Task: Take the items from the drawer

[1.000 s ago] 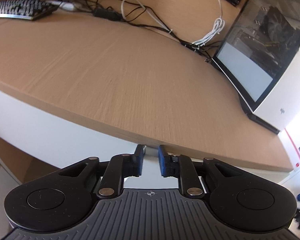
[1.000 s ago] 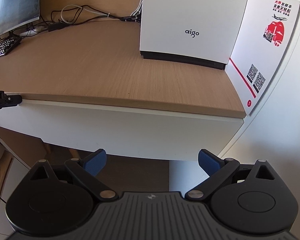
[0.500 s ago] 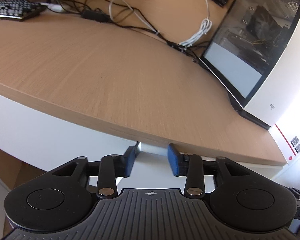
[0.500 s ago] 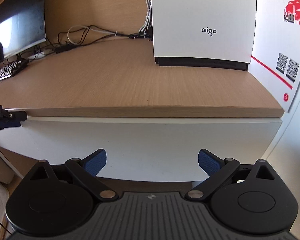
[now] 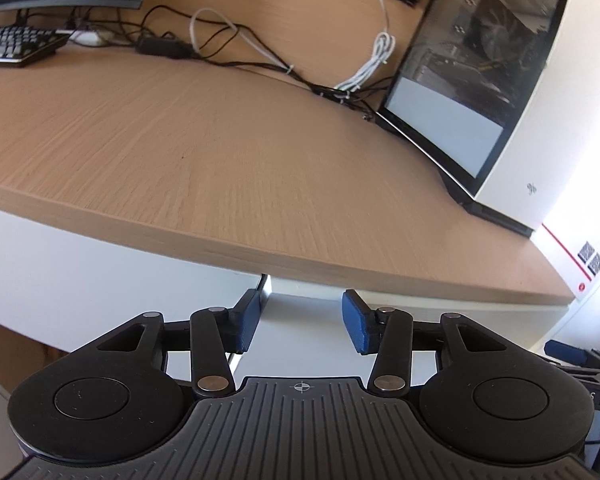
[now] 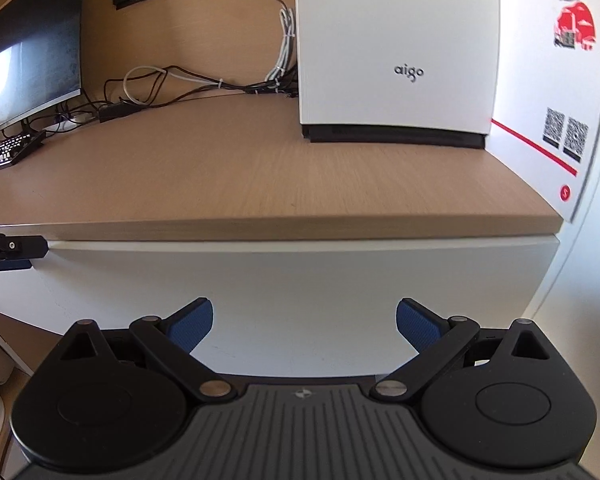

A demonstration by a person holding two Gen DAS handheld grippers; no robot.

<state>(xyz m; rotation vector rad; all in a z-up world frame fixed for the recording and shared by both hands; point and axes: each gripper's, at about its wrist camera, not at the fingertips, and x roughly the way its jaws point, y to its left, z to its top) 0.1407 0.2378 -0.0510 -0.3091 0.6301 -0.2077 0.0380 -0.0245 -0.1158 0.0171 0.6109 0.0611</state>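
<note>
Since a second ago our left gripper (image 5: 299, 322) has spread its fingers, nearly pressed together before, at the left end of the drawer front (image 6: 300, 292), where a seam shows. Our right gripper (image 6: 305, 324) waits wide apart, holding nothing, facing that white panel under the desk (image 6: 260, 176) (drawer shut, items unseen).
</note>
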